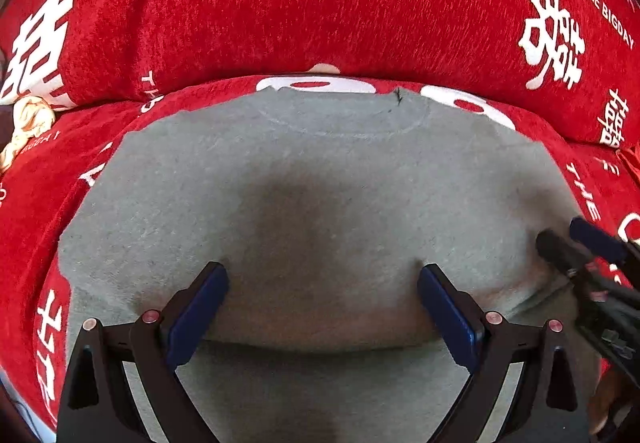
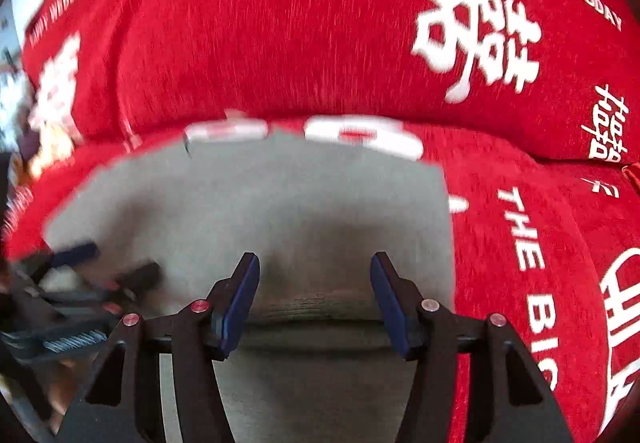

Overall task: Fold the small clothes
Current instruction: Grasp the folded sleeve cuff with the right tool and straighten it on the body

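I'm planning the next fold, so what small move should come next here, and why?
Probably lower the right claw and close it on the near folded edge of the grey shirt. Both claws stand open with nothing between their pads; the left claw hovers over the same edge. The shirt lies flat on the red cover, collar away, so this edge seems the next to lift.

My two claws: black frames, blue pads

My left gripper (image 1: 323, 285) and right gripper (image 2: 315, 277) share one build: matte black angular arms with triangular cut-outs, dark blue rectangular pads (image 1: 198, 317) on the inner faces, and small round pinkish-silver pivot screws (image 2: 199, 306) at each joint.
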`<state>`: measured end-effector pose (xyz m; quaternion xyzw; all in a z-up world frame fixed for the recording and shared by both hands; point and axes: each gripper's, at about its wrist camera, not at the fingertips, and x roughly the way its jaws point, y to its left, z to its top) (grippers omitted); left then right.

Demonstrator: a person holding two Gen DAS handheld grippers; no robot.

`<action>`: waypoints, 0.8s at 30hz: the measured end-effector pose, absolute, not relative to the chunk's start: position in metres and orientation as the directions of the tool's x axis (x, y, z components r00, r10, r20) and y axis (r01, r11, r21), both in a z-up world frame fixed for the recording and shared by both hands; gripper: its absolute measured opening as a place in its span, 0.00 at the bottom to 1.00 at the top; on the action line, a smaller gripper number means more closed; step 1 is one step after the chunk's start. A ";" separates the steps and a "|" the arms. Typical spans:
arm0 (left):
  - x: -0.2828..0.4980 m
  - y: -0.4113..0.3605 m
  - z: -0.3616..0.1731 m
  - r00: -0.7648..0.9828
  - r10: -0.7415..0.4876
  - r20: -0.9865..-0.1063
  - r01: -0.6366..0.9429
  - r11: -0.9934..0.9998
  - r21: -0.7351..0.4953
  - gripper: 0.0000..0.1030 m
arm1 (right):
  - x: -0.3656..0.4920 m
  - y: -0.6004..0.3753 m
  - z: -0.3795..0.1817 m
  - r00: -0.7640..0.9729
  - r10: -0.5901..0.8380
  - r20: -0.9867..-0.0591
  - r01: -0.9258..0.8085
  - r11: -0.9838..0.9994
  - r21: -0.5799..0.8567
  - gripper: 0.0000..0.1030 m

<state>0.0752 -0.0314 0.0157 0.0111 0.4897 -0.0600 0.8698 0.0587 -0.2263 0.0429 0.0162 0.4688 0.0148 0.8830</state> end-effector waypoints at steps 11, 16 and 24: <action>0.068 -0.008 0.031 0.535 -0.109 -0.838 0.115 0.992 -0.055 0.94 | 0.017 -0.254 0.063 0.592 0.005 -0.806 -0.010 1.000 -0.001 0.61; 0.084 0.008 0.024 0.508 -0.083 -0.857 0.058 0.996 -0.062 0.94 | 0.044 -0.240 0.077 0.619 0.032 -0.785 -0.008 0.999 0.034 0.66; 0.109 0.022 0.007 0.492 -0.024 -0.870 0.053 0.999 0.003 1.00 | 0.096 -0.219 0.021 0.526 -0.069 -0.848 0.023 0.998 -0.066 0.80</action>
